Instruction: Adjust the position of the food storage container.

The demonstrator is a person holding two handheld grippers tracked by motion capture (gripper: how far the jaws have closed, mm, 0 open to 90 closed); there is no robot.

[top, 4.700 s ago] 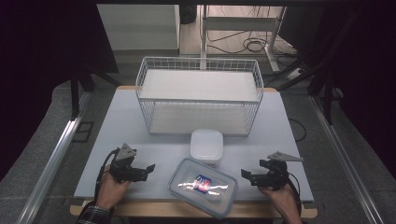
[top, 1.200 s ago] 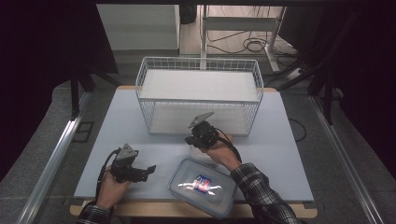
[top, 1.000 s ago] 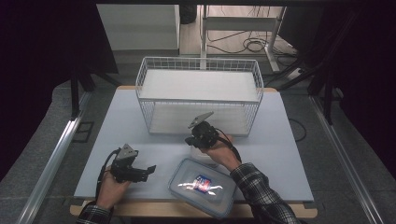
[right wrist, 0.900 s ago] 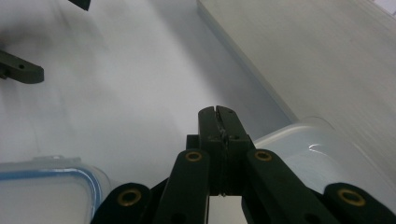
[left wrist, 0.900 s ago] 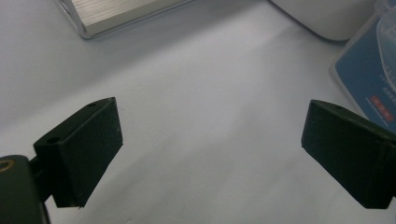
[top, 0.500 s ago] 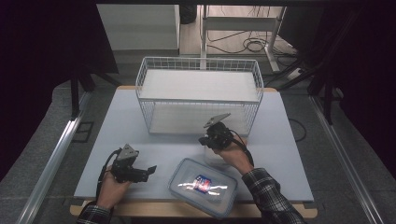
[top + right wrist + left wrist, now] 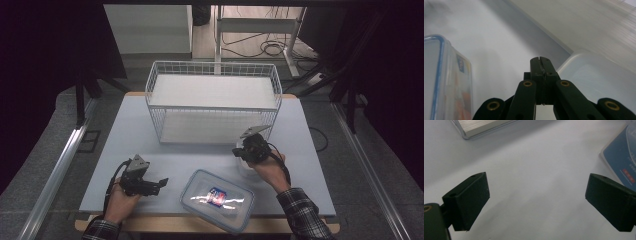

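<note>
Left gripper [image 7: 161, 183]: we see it low on the counter [image 7: 125, 130] in the person's left hand [image 7: 119, 199], its jaws spread wide over bare surface, nothing between them, in the same spot as in all the earlier frames.
Lidded container [image 7: 217, 199]: we find a clear plastic box with a blue-edged lid near the front edge of the counter, between the two hands; a small printed packet lies inside it. It has not shifted.
Wire basket [image 7: 212, 70]: white, at the back of the counter, holding a flat white board.
White container [image 7: 245, 165]: a small white box, mostly hidden under the right gripper; earlier it sat in the middle of the counter just behind the lidded container, and now we see it farther right.
Right gripper [image 7: 239, 152]: its jaws are pressed together, the tips at the white container's [image 7: 596, 75] rim; we cannot tell whether they pinch it. Half a second ago it stood farther left.
</note>
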